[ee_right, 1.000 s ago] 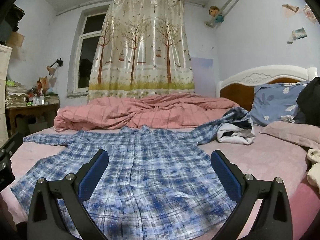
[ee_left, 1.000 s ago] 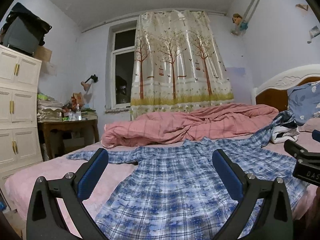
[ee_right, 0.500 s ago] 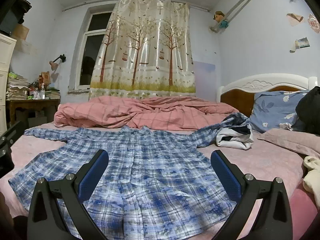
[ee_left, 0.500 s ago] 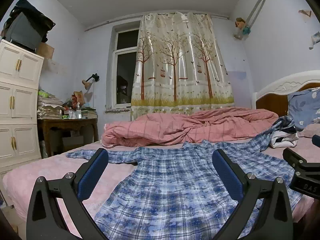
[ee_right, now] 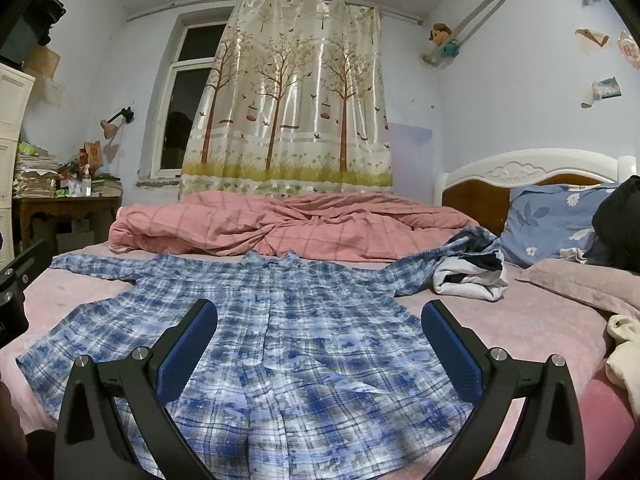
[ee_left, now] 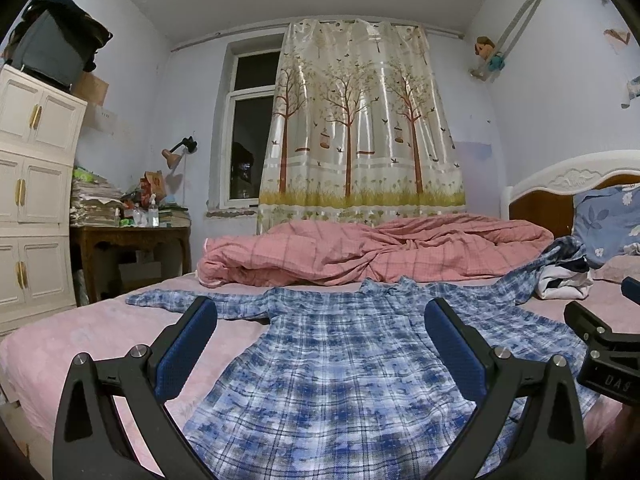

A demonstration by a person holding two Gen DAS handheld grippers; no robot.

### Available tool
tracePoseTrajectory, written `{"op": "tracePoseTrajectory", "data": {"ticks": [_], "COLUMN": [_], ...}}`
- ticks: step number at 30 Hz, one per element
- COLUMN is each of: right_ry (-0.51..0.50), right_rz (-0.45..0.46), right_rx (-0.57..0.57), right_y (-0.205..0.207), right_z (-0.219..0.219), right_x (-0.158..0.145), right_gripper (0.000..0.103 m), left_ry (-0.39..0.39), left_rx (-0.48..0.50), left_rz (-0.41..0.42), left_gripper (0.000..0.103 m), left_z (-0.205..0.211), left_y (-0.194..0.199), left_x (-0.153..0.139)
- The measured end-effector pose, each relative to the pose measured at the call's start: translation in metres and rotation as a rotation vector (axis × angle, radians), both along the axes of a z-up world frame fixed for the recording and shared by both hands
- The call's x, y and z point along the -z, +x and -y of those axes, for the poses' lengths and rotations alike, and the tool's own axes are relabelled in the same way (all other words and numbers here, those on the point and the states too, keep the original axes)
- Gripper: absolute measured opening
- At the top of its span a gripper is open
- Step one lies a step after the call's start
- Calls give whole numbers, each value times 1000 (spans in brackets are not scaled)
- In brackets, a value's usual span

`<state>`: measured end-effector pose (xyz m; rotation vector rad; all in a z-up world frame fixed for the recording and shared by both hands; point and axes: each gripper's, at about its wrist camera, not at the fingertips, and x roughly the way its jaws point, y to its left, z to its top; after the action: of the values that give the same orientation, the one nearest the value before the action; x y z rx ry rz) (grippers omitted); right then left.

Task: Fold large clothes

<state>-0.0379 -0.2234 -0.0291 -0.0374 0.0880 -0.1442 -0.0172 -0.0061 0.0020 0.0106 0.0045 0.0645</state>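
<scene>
A blue and white plaid shirt (ee_left: 340, 356) lies spread flat on the pink bed (ee_left: 80, 340), collar away from me, sleeves stretched out to both sides. It also shows in the right wrist view (ee_right: 280, 328). Its right sleeve ends at a bundle of clothes (ee_right: 472, 272). My left gripper (ee_left: 320, 344) is open and empty, held above the shirt's hem. My right gripper (ee_right: 318, 344) is open and empty, also above the hem. The right gripper's side shows at the right edge of the left wrist view (ee_left: 600, 344).
A rumpled pink duvet (ee_left: 376, 248) lies across the far side of the bed. A floral pillow (ee_right: 556, 220) and headboard (ee_right: 532, 168) are at the right. A white cabinet (ee_left: 32, 200) and a cluttered wooden table (ee_left: 132, 236) stand at the left.
Both grippers have lowered slightly, and the cameras have tilted up a little, so the shirt sits lower in view. Both grippers stay open and empty.
</scene>
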Motion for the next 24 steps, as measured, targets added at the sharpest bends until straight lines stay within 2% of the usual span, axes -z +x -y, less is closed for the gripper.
{"op": "tracePoseTrajectory", "data": {"ticks": [7,16,24], "right_ry": [-2,-9,12], "right_rz": [-16,-20,-12], "right_rx": [-3,-10,-8], "right_y": [1,4,5], "right_z": [-1,-3,-2], "right_x": [2,0,-1], "right_gripper": [103,103,103], "left_ry": [-1,34,18], "left_rx": [4,4,5], "left_rz": [3,24,22], "left_gripper": [103,103,103], "left_z": [-2,3,5], "left_y": [0,-3,-3], "left_x": [1,4,3]}}
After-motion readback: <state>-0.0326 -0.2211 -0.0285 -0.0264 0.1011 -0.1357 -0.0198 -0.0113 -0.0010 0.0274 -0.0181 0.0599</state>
